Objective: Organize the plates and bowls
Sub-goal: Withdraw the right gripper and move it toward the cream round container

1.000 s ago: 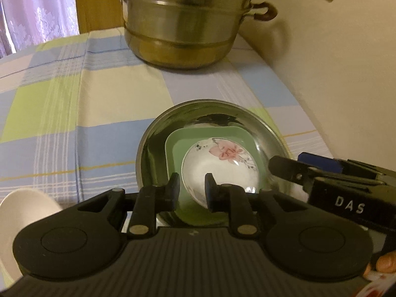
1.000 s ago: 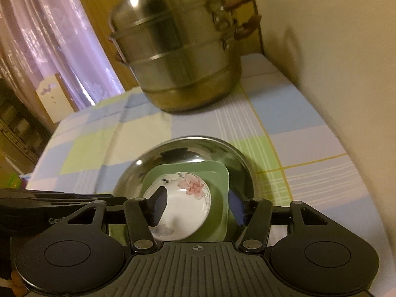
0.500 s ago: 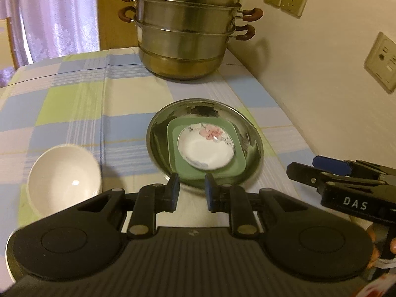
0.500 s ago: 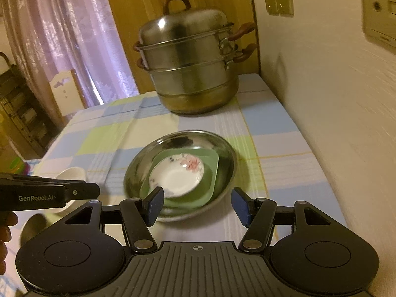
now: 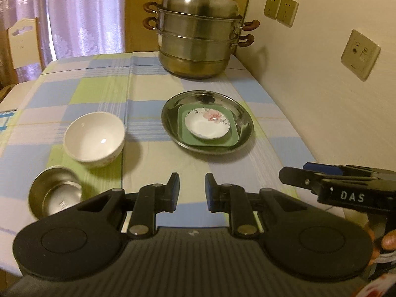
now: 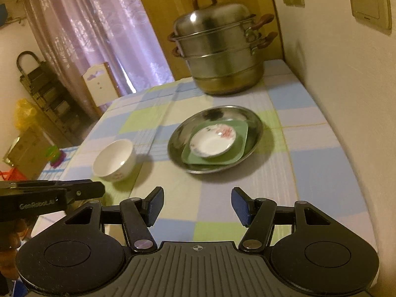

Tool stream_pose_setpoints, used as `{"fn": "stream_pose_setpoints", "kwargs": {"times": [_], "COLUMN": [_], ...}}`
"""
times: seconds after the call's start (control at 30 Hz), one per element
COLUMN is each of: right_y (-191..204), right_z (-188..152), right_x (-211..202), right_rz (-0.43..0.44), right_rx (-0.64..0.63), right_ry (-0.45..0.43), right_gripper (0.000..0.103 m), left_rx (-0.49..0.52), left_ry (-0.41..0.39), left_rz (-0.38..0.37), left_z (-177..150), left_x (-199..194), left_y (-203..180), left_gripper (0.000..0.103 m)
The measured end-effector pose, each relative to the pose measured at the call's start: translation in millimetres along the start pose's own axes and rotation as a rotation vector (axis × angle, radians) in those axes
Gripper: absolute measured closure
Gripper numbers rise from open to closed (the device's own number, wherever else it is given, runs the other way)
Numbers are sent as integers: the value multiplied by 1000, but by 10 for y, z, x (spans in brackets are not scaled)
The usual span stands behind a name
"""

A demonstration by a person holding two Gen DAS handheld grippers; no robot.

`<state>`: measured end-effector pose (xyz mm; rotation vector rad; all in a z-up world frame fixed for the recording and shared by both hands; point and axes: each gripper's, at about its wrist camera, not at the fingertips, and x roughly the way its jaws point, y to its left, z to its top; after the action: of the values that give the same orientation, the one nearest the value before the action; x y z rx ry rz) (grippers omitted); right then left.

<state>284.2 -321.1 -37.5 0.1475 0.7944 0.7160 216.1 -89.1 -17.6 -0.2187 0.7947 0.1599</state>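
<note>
Here, floral saucer (image 5: 207,125) on green square plate (image 5: 232,137) inside steel dish (image 5: 243,121); both tongs (image 5: 189,187) (image 6: 197,205) released, empty.

Saucer (image 5: 207,125) on square plate (image 5: 232,138) in metal dish (image 5: 245,121), bowl (image 5: 94,139) left.

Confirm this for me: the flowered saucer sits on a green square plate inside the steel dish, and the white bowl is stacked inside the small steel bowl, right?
Not quite. The white bowl stands by itself on the tablecloth, beside the small steel bowl, not in it; the left wrist view shows this. The flowered saucer does sit on the green square plate inside the steel dish.
</note>
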Motion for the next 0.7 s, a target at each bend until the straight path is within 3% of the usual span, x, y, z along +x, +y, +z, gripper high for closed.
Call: {"fn": "stream_pose_setpoints", "kwargs": {"times": [0.4,0.7], "right_y": [172,492], "right_z": [-235,-488], "right_x": [-264,-172], "right_rz": [32,16], "right_rx": [-16,21], "right_ry": [36,107], "right_gripper": [43,43], "left_rx": [-14,-13], "left_ry": [35,69], "left_rz": [-2,-16], "left_z": [-396,-577], "left_x": [-401,-622], "left_y": [81,501], "left_gripper": [84,84]}}
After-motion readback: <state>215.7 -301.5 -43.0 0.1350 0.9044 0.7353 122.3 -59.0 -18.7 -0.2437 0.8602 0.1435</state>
